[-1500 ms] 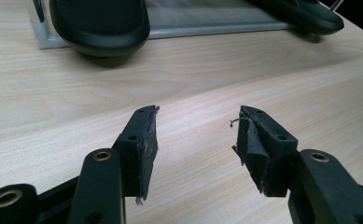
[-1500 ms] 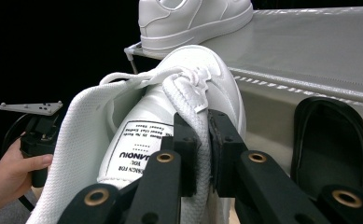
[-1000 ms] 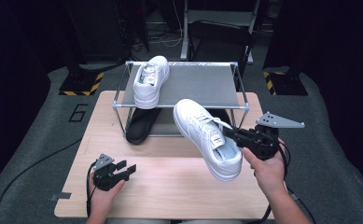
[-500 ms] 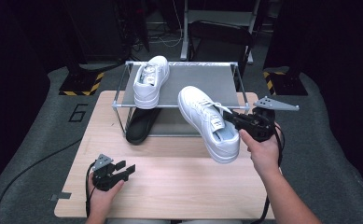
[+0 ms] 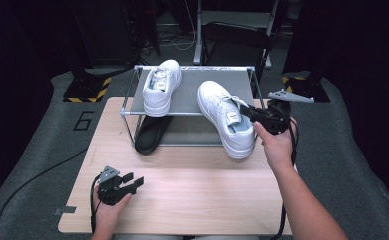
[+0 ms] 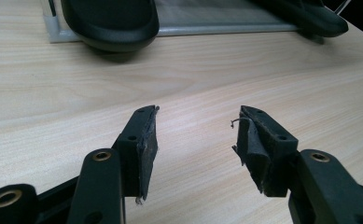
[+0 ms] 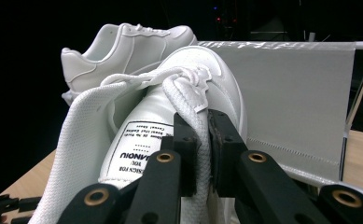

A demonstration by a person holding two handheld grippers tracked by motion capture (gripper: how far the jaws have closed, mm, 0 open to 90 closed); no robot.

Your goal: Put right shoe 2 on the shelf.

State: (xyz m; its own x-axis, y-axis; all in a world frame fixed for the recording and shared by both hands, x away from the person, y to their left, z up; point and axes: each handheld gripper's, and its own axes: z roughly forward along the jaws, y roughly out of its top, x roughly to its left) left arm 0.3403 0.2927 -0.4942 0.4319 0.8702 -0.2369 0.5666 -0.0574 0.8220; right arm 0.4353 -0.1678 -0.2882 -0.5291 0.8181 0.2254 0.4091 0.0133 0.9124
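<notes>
My right gripper (image 5: 246, 113) (image 7: 202, 135) is shut on the collar edge of a white sneaker (image 5: 224, 117) (image 7: 170, 116) and holds it in the air, its toe over the grey top shelf of a small metal rack (image 5: 192, 92). A second white sneaker (image 5: 161, 86) (image 7: 123, 46) rests on the left part of that shelf. Under the shelf lies a black shoe (image 5: 152, 135) (image 6: 109, 23), its end sticking out at the front. My left gripper (image 5: 134, 182) (image 6: 195, 140) rests open on the wooden table (image 5: 192, 195) at the front left, nothing between its jaws.
The rack's thin metal posts (image 5: 127, 127) stand at its corners. A second black shoe (image 6: 305, 16) lies under the shelf at the right. Grey floor surrounds the table, with dark stands behind the rack. A cable (image 5: 27, 185) trails off to the left.
The right gripper has carried the white sneaker away from me and up, from above the table's middle to the rack's right side. The left gripper has stayed in place.
</notes>
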